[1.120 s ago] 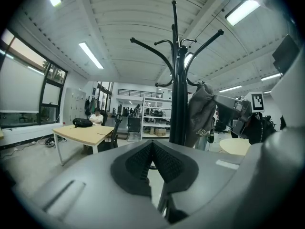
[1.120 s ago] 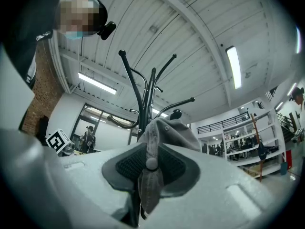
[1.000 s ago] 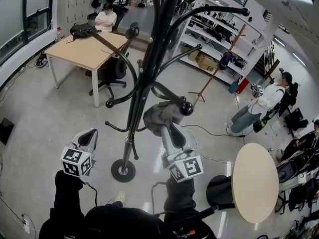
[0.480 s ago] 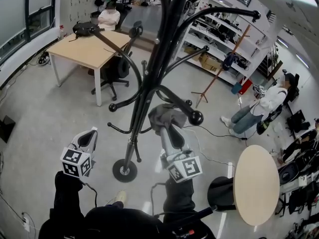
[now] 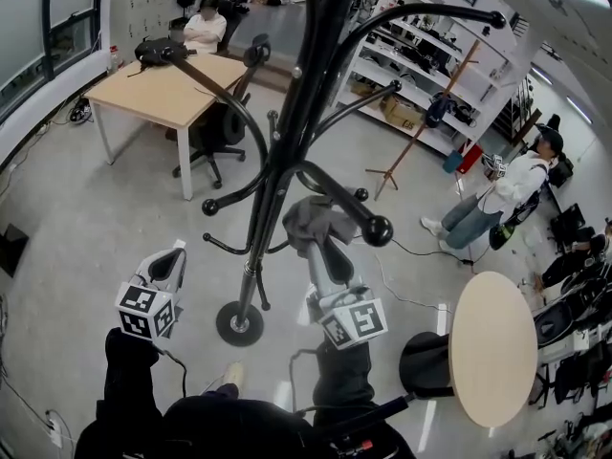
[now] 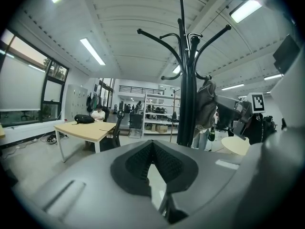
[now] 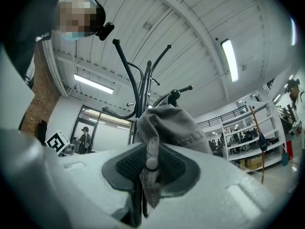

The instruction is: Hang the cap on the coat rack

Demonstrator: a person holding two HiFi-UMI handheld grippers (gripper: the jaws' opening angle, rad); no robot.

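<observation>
The black coat rack (image 5: 277,161) rises right in front of me, its round base (image 5: 237,326) on the floor. A grey cap (image 5: 311,220) hangs from my right gripper (image 5: 320,247), which is shut on the cap's back strap (image 7: 147,161). The cap sits just left of a curved hook with a ball end (image 5: 378,229); I cannot tell whether it touches the hook. In the left gripper view the cap (image 6: 206,104) hangs beside the rack's pole (image 6: 186,80). My left gripper (image 5: 172,256) hovers lower left of the pole, shut and empty.
A round light table (image 5: 492,352) and a black stool (image 5: 426,366) stand at the right. A wooden table (image 5: 167,94) with an office chair (image 5: 220,132) is behind the rack. A person (image 5: 492,199) stands at the right, by the shelves (image 5: 430,55).
The hook's ball end now shows lower and further right beside the cap. Both grippers stay nearly where they were. The person at the right has shifted a little.
</observation>
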